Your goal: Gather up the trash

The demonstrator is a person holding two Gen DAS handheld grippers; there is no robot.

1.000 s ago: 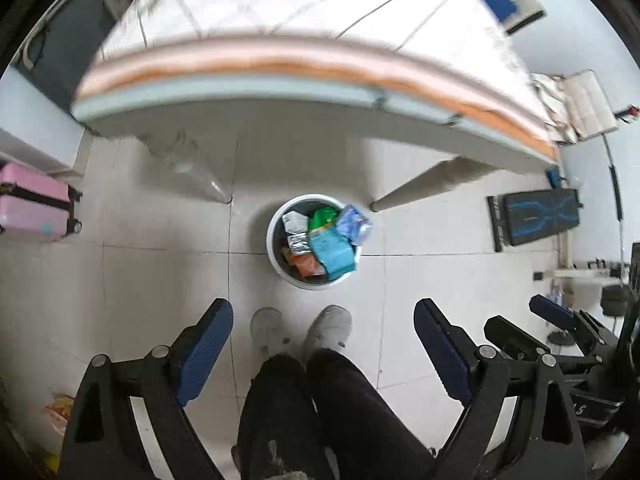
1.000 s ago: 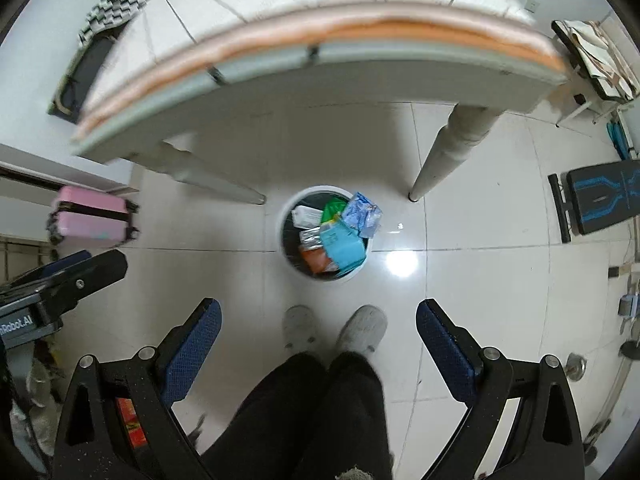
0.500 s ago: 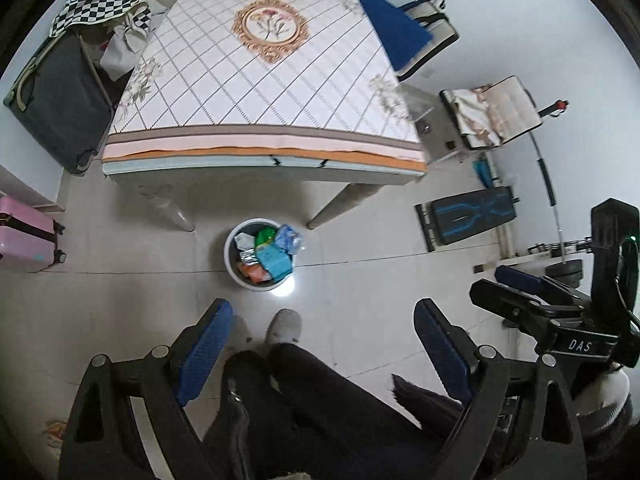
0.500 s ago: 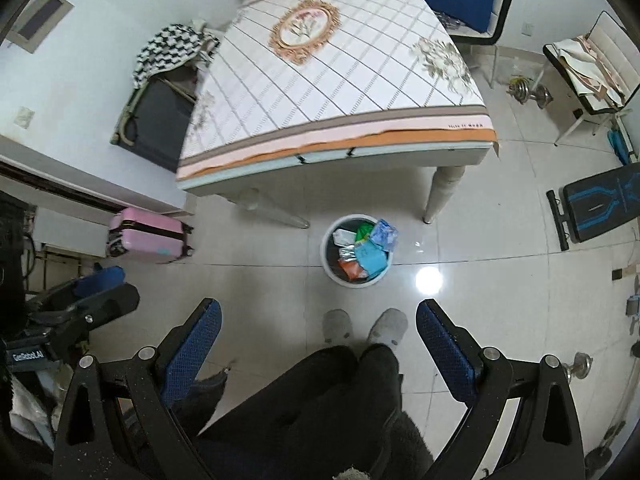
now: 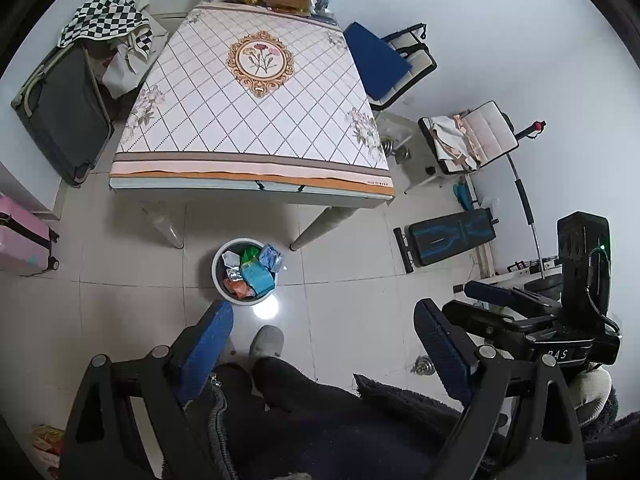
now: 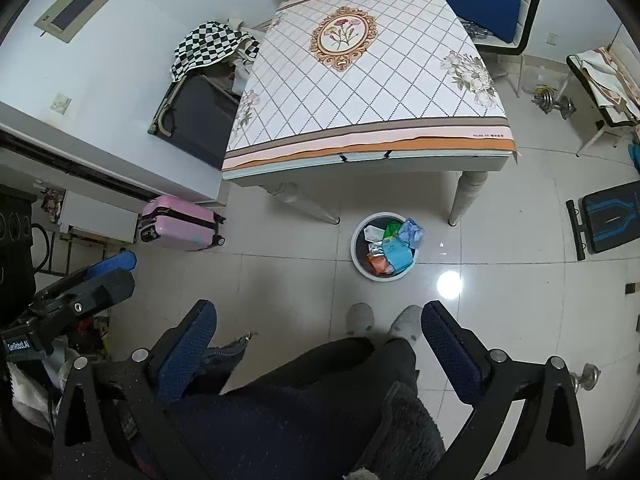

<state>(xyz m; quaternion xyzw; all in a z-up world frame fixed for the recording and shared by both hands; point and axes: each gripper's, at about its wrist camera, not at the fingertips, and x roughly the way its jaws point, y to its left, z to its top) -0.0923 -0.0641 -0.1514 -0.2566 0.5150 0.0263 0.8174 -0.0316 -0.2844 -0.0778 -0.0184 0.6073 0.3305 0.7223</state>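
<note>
1. Centrally, on the tiled floor (image 6: 280, 280): a round white waste bin (image 5: 218, 276) (image 6: 357, 258), upright, filled to the rim with crumpled wrappers (image 5: 256, 272) (image 6: 394, 250) in teal, blue, green, orange and silver. It stands just in front of the table, between its two near legs.
2. Left gripper (image 5: 324, 344): blue-padded jaws spread wide, nothing between them; it hangs high above the floor and well apart from the bin.
3. Right gripper (image 6: 318, 340): jaws likewise spread wide and bare, raised over the person's lap. It also shows at the right edge of the left wrist view (image 5: 520, 308).
4. Person: dark trousers (image 6: 328, 364), grey slippers (image 6: 360, 318) on the tiles near the bin.
5. Table (image 5: 252, 184) (image 6: 360, 160): covered by a diamond-pattern cloth with a floral medallion; boxes and packets crowd its far end.
6. Pink suitcase (image 6: 180, 226), lying on the floor left of the table.
7. Dark suitcase (image 5: 64, 120), beside the table's left side, with a chequered cloth (image 5: 104, 12) draped over it.
8. Blue-seated chair (image 5: 380, 64), at the table's right side.
9. Black exercise bench (image 5: 444, 240), on the floor to the right.
</note>
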